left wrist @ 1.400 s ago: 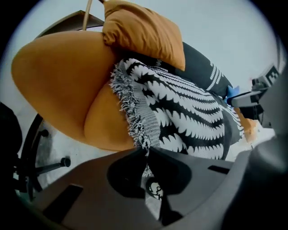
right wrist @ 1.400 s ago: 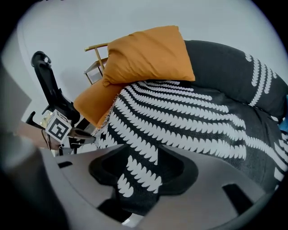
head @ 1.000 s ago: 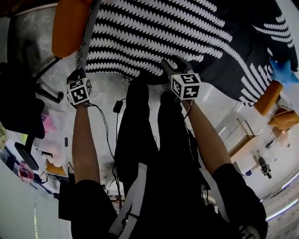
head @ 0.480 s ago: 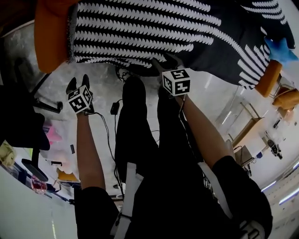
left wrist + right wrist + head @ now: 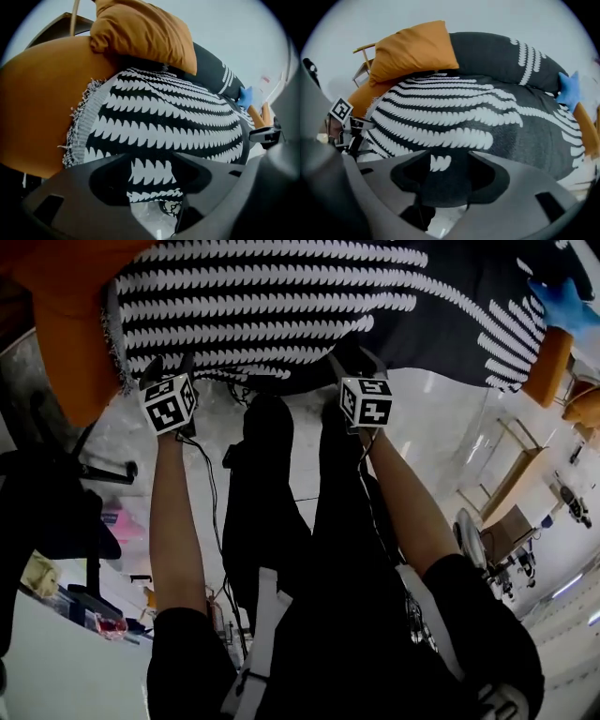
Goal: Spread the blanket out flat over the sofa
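With the left gripper (image 5: 152, 169) and right gripper (image 5: 449, 171) just opened around the slack blanket (image 5: 309, 296) edge, its overhang could slide off the sofa (image 5: 66, 352).

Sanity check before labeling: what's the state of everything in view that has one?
blanket: spread over the sofa's seat and back, front edge hanging.
sofa: mostly covered, one orange end bare.
pillow: uncovered, lying at that end.
left gripper: open, jaws just opened wider, at the blanket's edge, not gripping.
right gripper: open, jaws just opened wider, blanket edge loose between them.
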Demonstrator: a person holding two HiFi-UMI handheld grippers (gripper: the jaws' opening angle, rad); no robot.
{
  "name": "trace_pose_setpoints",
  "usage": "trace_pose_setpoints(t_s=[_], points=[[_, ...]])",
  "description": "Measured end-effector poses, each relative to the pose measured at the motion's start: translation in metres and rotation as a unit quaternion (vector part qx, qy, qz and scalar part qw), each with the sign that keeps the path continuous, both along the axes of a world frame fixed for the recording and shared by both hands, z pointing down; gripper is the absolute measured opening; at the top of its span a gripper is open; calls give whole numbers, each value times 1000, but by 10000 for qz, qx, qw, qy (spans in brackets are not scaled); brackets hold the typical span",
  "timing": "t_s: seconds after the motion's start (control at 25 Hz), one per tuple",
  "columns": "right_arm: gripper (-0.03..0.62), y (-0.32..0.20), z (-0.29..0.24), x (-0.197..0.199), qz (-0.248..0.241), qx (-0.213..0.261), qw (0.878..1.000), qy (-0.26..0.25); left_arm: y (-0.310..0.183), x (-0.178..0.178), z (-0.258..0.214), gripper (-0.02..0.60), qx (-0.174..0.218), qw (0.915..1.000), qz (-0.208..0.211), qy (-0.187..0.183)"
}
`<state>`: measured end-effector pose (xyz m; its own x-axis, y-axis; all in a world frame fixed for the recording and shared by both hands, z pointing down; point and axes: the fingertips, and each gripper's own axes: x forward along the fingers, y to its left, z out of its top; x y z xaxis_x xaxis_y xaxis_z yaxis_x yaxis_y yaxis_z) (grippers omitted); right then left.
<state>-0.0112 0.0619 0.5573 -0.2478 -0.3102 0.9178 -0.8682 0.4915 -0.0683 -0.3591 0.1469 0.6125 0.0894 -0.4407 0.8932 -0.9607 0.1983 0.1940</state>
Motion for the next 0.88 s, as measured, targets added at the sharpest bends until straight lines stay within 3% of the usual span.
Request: trace_pose_setpoints(t_s=[0.16,0.32,0.4,0.48,0.52,0.56,0.64,0.88], points=[[261,-5,11,48,871,40,9959,254,2,-9,23,252,-435,9986,244,-177],[274,2,31,80,1096,-156,9926,500,0,-15,24,245,-611,9967,494,-190],[279,4,44,89,1226,-263,9904,580,-1,-21,22,189,-761,9936,774,-306],[278,-1,53,94,1259,-357,9895,614,0,-26,16,82,-846,9910,954,-413],[239,-4,55,97,1218,-420,9895,655,0,-27,12,49,-841,9906,981,-445],[110,-6,55,100,1141,-490,9897,718,0,-29,8,34,-812,9909,964,-467],[37,-4,52,104,918,-566,9907,824,3,-32,1,29,-740,9923,861,-496],[25,22,74,97,521,-431,9943,821,21,-42,14,28,-883,9890,1013,-623]])
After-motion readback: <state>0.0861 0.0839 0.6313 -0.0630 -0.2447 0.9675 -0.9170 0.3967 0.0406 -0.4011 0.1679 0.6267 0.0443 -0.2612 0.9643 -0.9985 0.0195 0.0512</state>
